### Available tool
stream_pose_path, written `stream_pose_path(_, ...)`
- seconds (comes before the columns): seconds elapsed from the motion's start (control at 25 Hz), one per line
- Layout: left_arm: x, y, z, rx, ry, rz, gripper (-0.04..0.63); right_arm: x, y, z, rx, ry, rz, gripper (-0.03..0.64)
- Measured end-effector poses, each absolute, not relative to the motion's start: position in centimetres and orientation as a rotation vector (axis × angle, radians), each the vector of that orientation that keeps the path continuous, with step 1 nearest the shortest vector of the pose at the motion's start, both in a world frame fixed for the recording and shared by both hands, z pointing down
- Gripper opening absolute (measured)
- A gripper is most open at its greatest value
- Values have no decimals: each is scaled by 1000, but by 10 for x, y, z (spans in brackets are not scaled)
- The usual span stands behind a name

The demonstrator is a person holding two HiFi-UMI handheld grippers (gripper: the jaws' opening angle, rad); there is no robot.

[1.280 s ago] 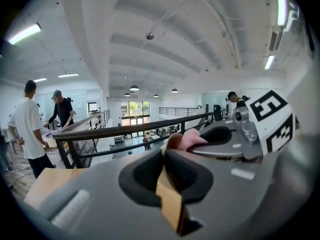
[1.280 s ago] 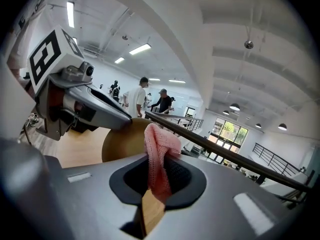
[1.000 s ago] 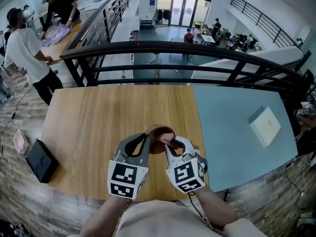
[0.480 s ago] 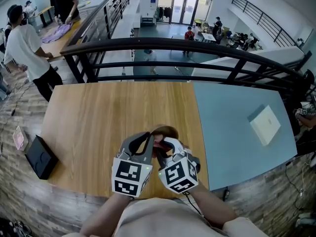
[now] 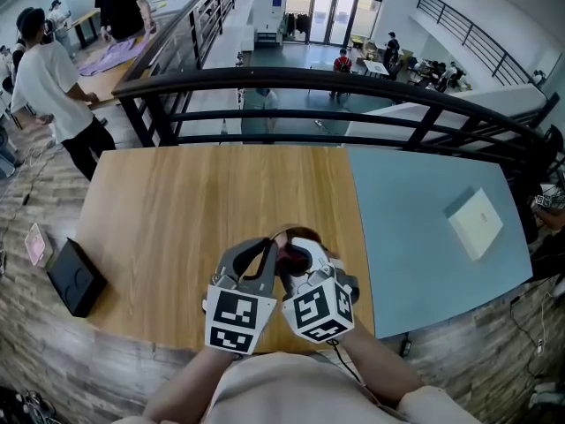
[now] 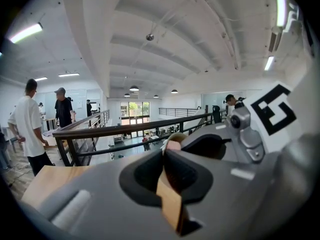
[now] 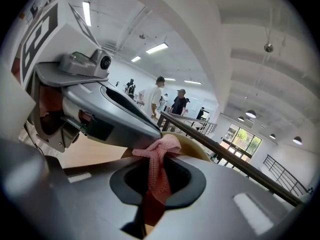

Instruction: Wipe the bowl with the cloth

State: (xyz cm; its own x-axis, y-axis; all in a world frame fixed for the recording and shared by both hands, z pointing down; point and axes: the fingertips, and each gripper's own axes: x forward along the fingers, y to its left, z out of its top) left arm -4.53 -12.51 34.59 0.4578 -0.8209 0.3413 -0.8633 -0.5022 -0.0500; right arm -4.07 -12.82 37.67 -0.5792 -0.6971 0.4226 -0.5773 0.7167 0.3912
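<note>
A small brown wooden bowl [image 5: 297, 233] is held up over the wooden table [image 5: 177, 228], mostly hidden behind both grippers. My left gripper [image 5: 268, 253] has its jaws closing on the bowl's rim; in the left gripper view the tan rim [image 6: 170, 204] sits pinched between the jaws of the left gripper [image 6: 164, 156]. My right gripper [image 5: 297, 254] is shut on a pink-red mesh cloth [image 5: 289, 256]. In the right gripper view the cloth [image 7: 159, 160] bunches out of the right gripper [image 7: 161, 171] against the bowl [image 7: 194, 147], beside the other gripper's finger.
A black box [image 5: 76, 277] and a small pink item [image 5: 35, 246] lie at the table's left edge. A white box [image 5: 475, 223] rests on the blue-grey tabletop [image 5: 415, 237] to the right. A black railing [image 5: 291, 82] runs behind the table; people stand at the far left.
The two grippers have drawn closer together and slightly towards me. The right gripper with the cloth moved left over the bowl, which now shows less.
</note>
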Motion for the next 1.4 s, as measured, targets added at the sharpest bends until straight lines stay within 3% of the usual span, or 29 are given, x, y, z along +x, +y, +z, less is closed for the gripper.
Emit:
stream_pose_path(0.76, -62, -120, 344, 2524, -1520, 468, 15, 0, -127, 381, 1059, -2220, -325, 35)
stream_pose_path(1.4, -51, -120, 358, 2513, -1501, 491, 21, -36, -103, 418, 836, -2223, -290, 35)
